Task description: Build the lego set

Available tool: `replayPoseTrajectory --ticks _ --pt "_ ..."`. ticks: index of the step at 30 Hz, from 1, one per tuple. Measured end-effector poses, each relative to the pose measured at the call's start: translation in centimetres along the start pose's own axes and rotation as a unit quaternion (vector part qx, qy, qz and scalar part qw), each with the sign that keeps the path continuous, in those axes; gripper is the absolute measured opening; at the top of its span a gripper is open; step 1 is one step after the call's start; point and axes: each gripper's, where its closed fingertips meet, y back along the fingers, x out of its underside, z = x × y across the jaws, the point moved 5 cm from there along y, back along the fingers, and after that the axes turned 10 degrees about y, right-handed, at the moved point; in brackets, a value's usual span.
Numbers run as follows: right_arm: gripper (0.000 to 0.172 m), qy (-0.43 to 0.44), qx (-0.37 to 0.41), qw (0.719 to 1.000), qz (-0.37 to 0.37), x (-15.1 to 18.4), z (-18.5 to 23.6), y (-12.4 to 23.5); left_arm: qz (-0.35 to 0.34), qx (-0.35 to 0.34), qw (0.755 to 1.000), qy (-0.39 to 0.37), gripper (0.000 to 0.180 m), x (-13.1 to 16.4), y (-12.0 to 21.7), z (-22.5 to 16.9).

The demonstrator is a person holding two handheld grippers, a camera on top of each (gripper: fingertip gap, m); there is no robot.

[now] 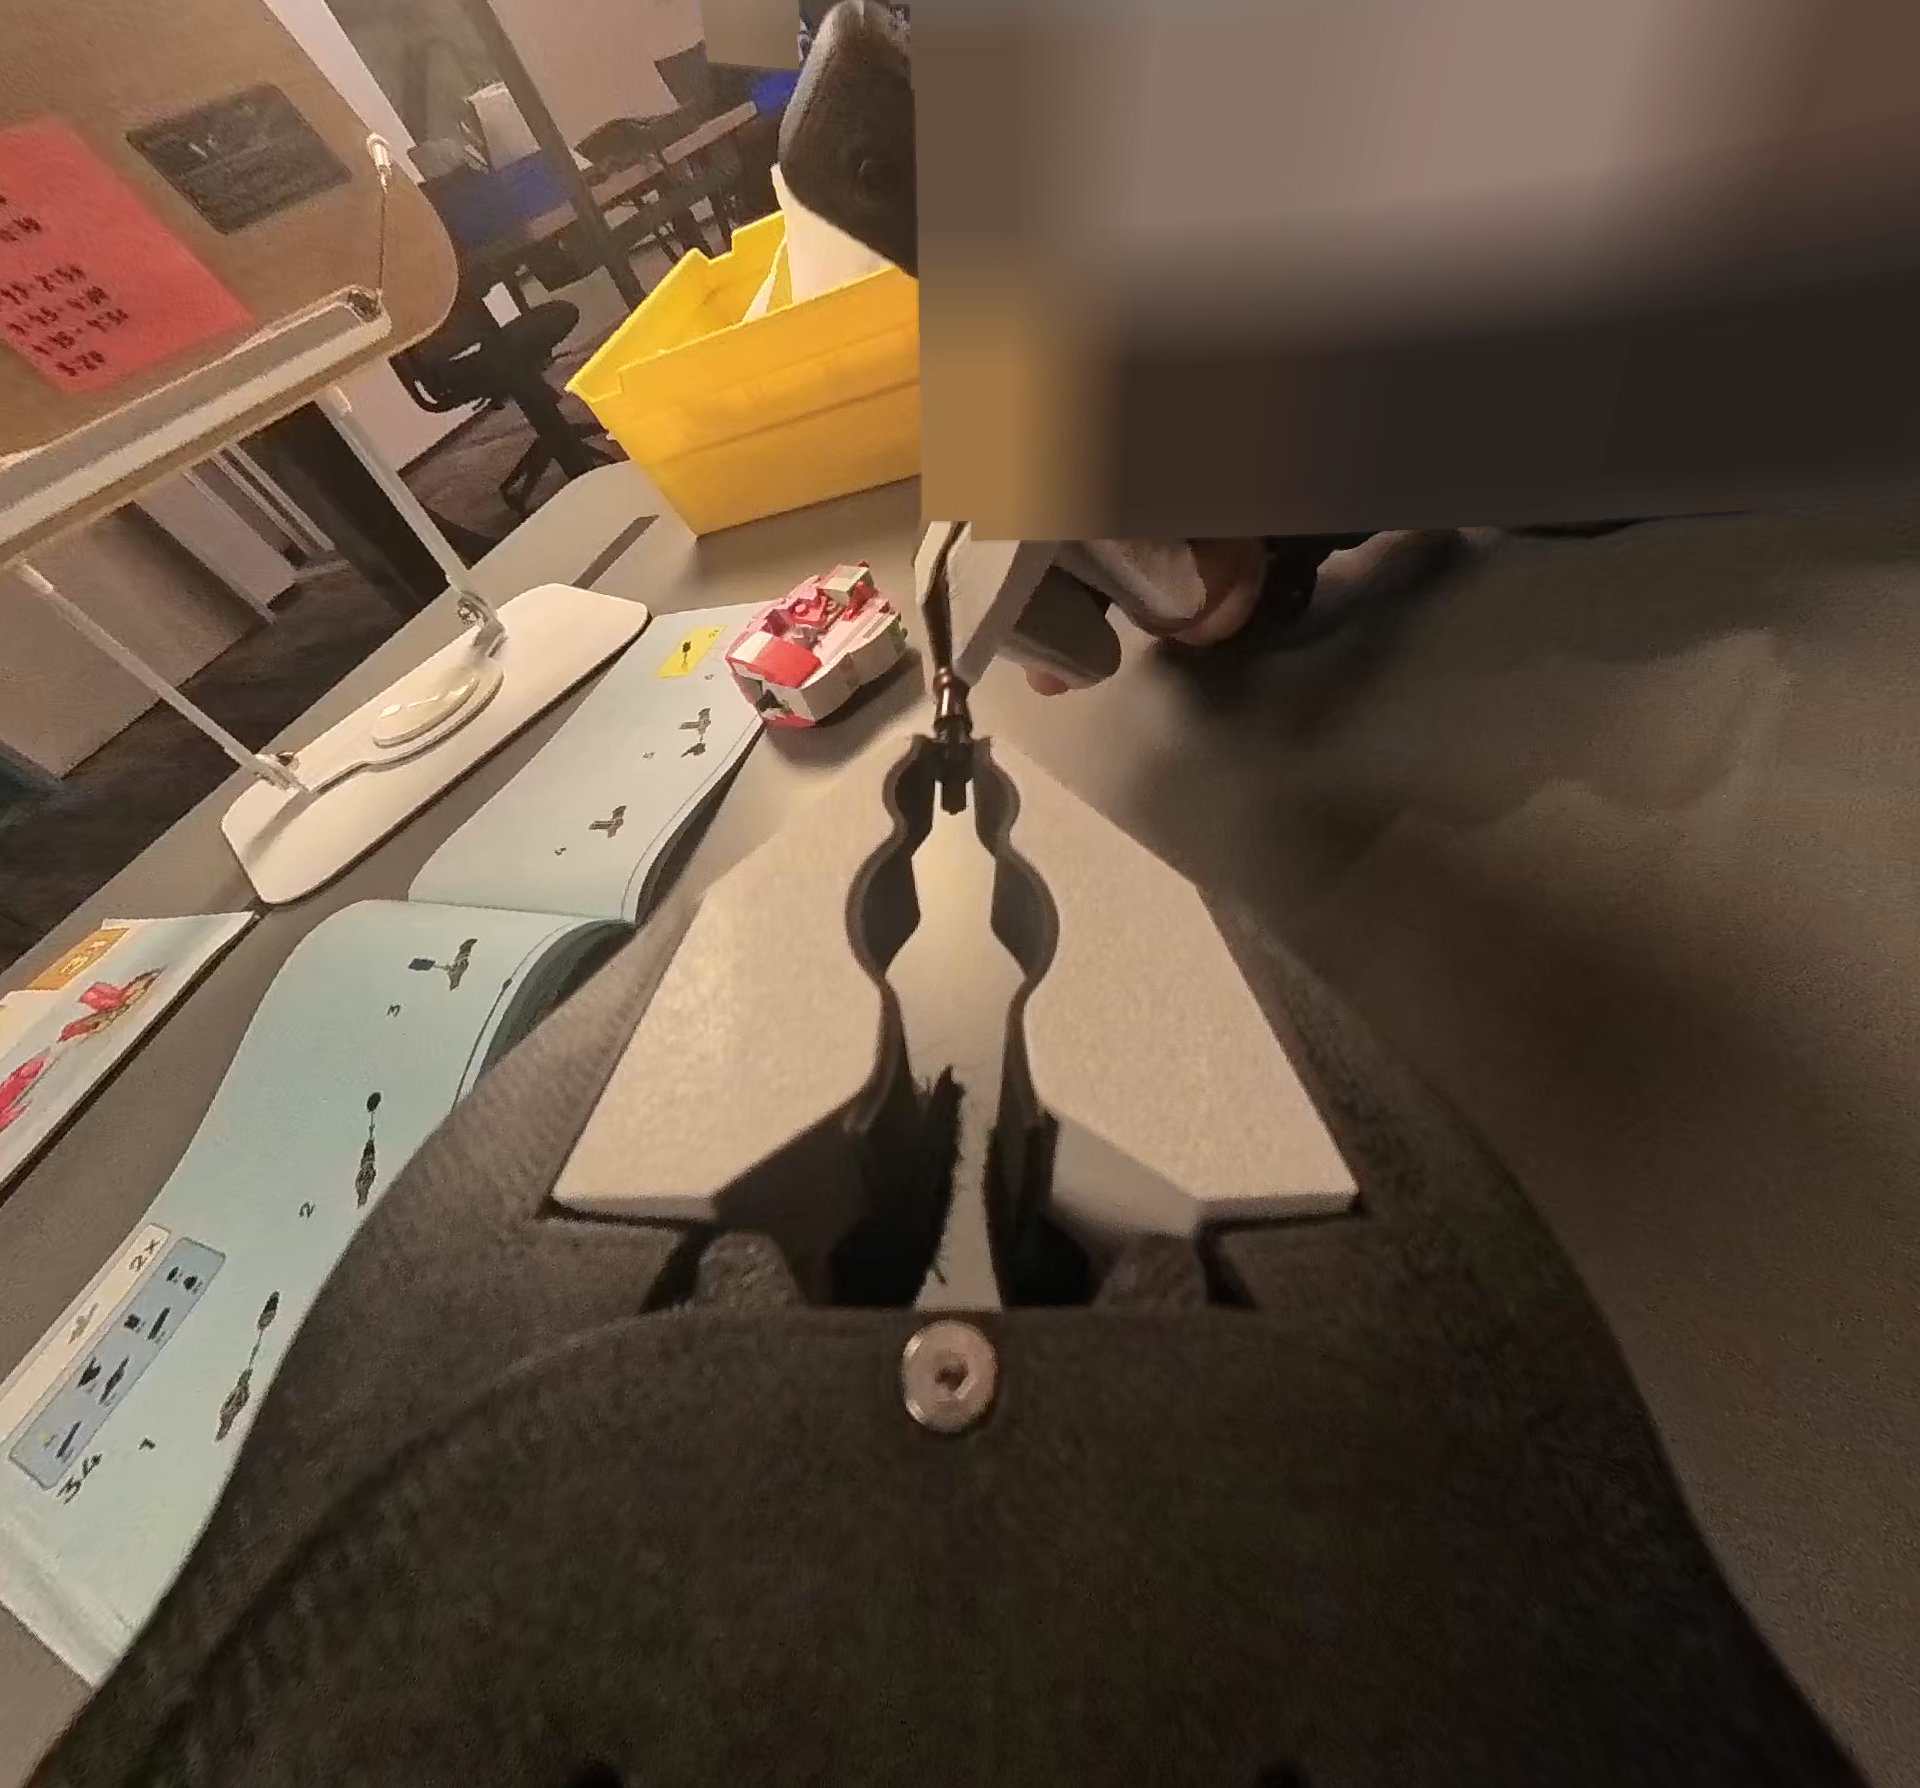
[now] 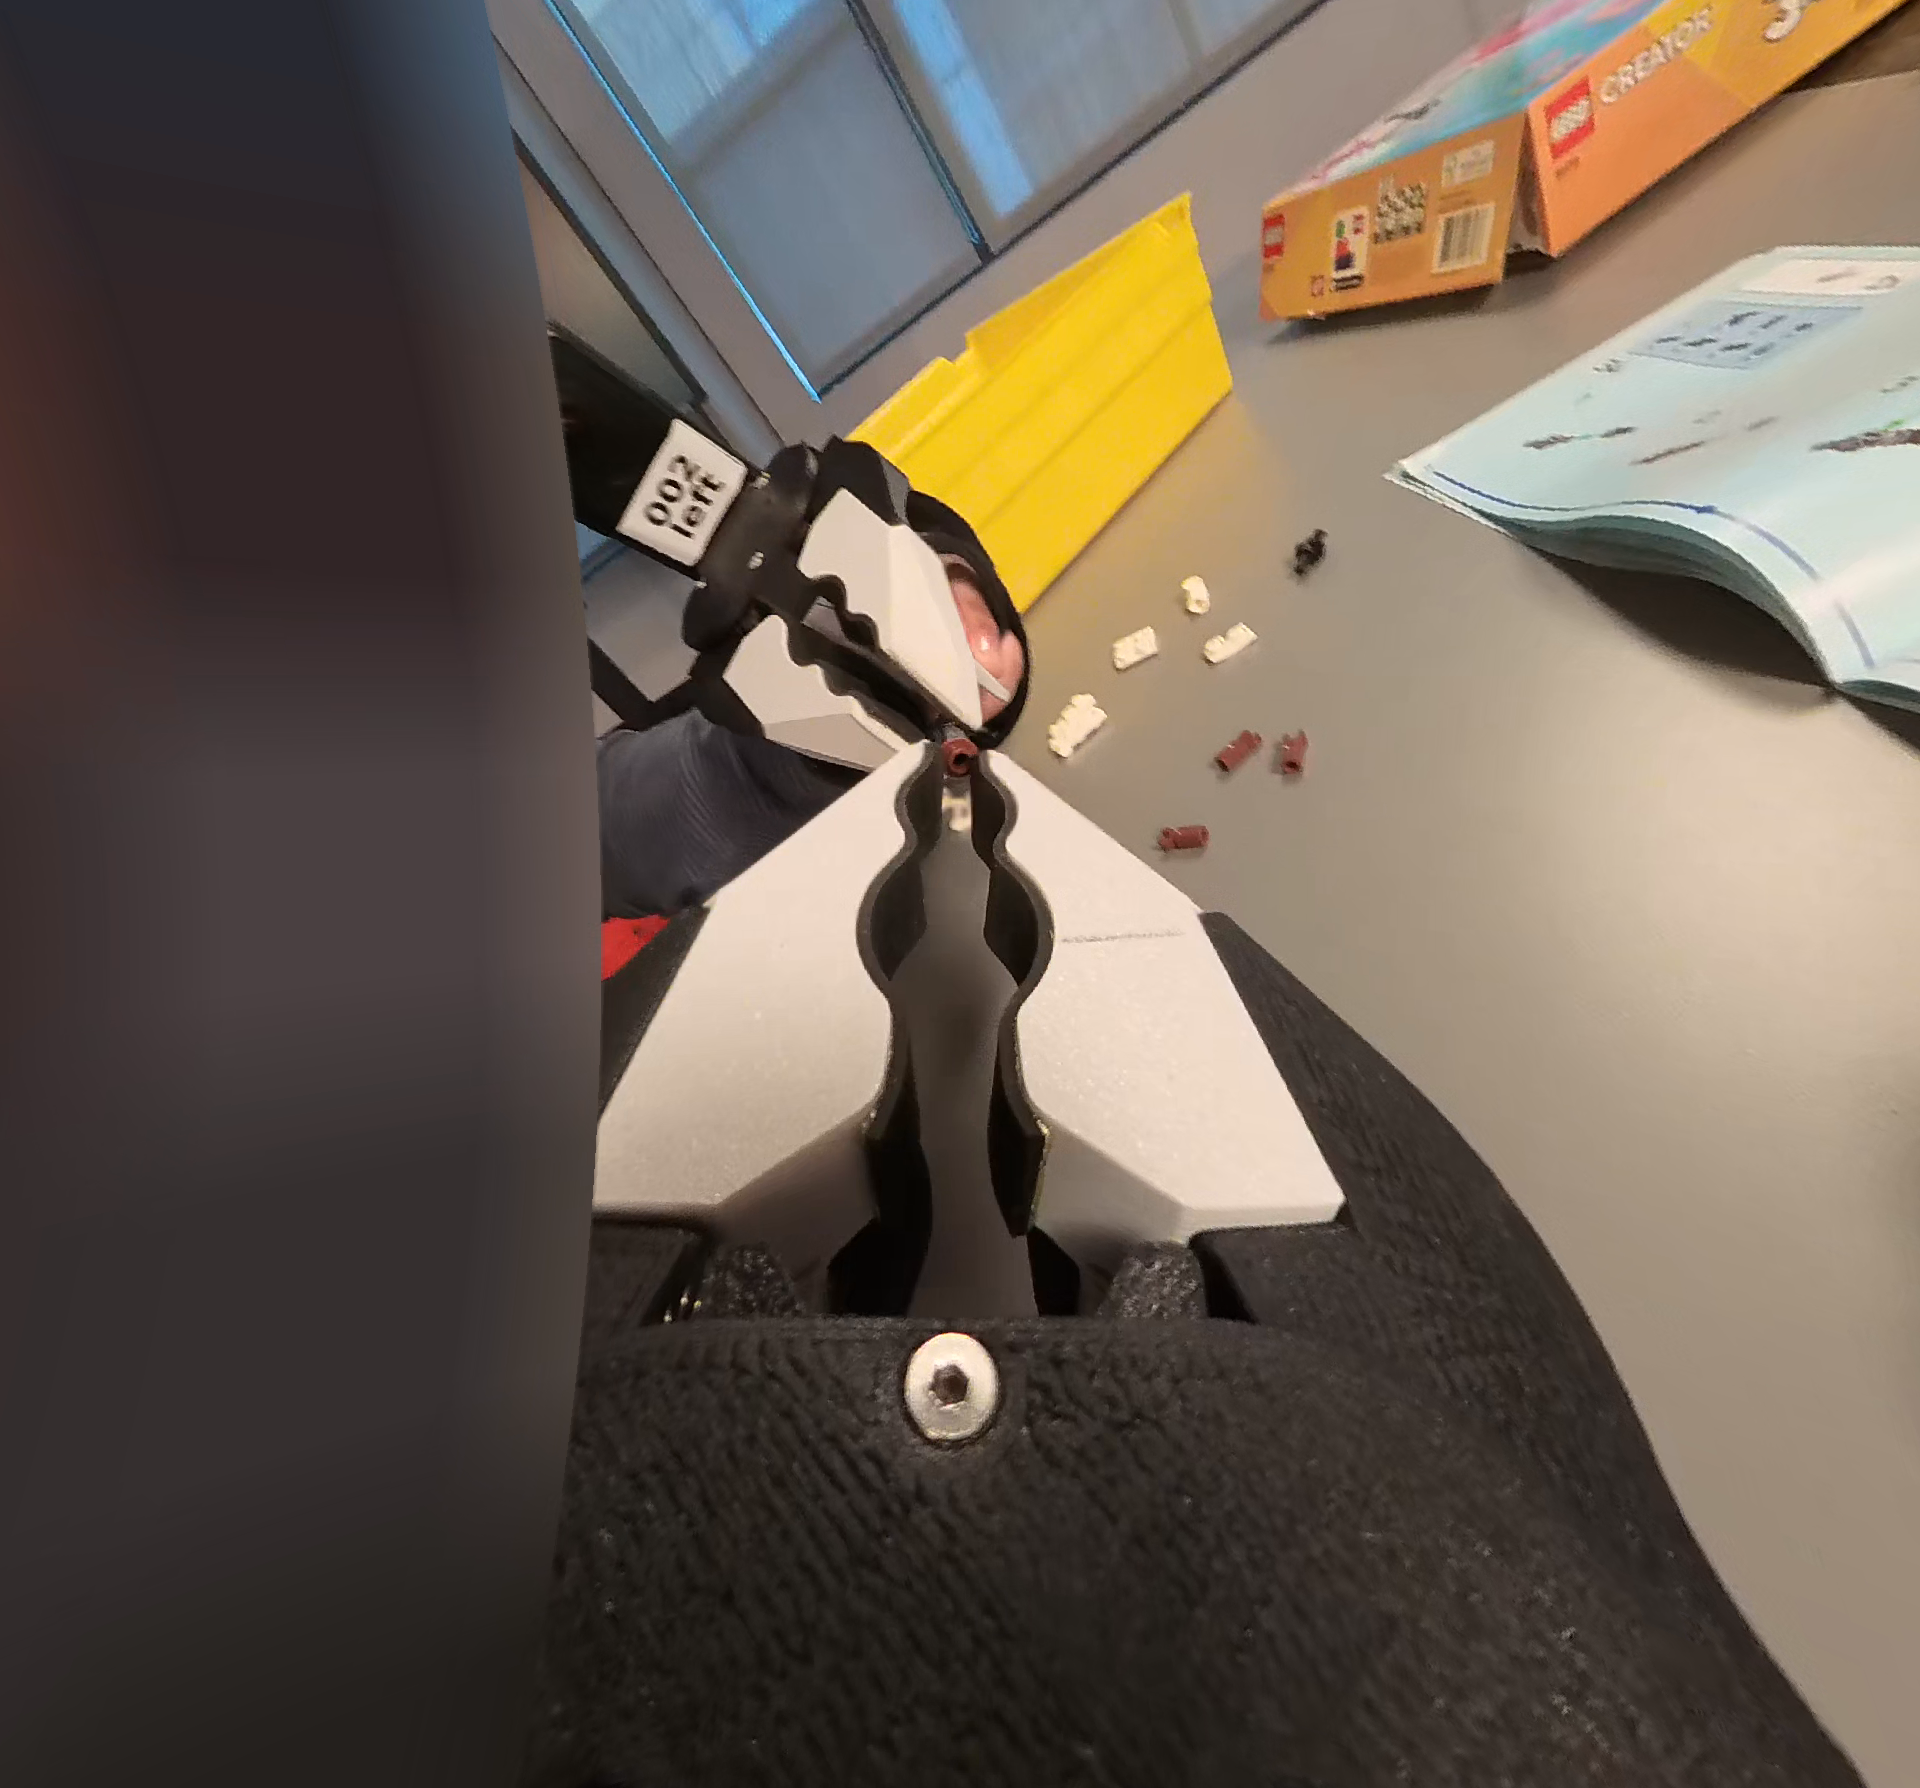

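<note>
The left claw (image 1: 951,770) pinches a black piece (image 1: 950,782). The right claw (image 2: 957,764) grips a brown rod (image 2: 957,758). White bricks (image 2: 1135,647) lie on the surface (image 2: 1455,907) at two o'clock.

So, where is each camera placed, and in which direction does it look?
Left wrist view: on the left tongs, looking along them over the table at a booklet and red-white brick model; own fingers show.
Right wrist view: on the right tongs, facing loose bricks; own fingers show.
Shared: yellow bin, both tongs.
</note>
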Motion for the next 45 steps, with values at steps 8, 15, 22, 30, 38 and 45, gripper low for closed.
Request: replayPoseTrajectory --ticks 8,15,22,30,38,45 --pt "0.004 0.032 0.043 0.998 0.019 0.3 -0.4 -0.1 0.013 -0.015 1.0 0.009 0.006 0.5 -0.3 0.3" --pt "0.004 0.001 0.033 0.999 -0.03 -0.3 -0.5 -0.3 -0.024 -0.028 0.999 0.037 0.006 0.0 -0.2 0.6" --pt "0.004 0.036 0.07 0.997 -0.019 -0.4 -0.6 -0.5 -0.023 -0.042 0.998 0.036 0.006 0.2 -0.2 0.8" --pt "0.004 0.023 0.061 0.997 -0.036 -0.6 -0.7 -0.5 -0.029 -0.051 0.998 0.026 0.006 0.2 -0.3 0.9" --pt "0.004 0.009 0.057 0.996 -0.066 -1.0 -0.8 -0.5 -0.036 -0.076 0.996 0.004 0.006 -0.2 -0.2 1.1" --pt "0.015 0.028 0.089 0.993 -0.075 -1.2 -1.3 -0.3 -0.042 -0.094 0.995 0.002 0.007 -0.2 -0.3 1.2"
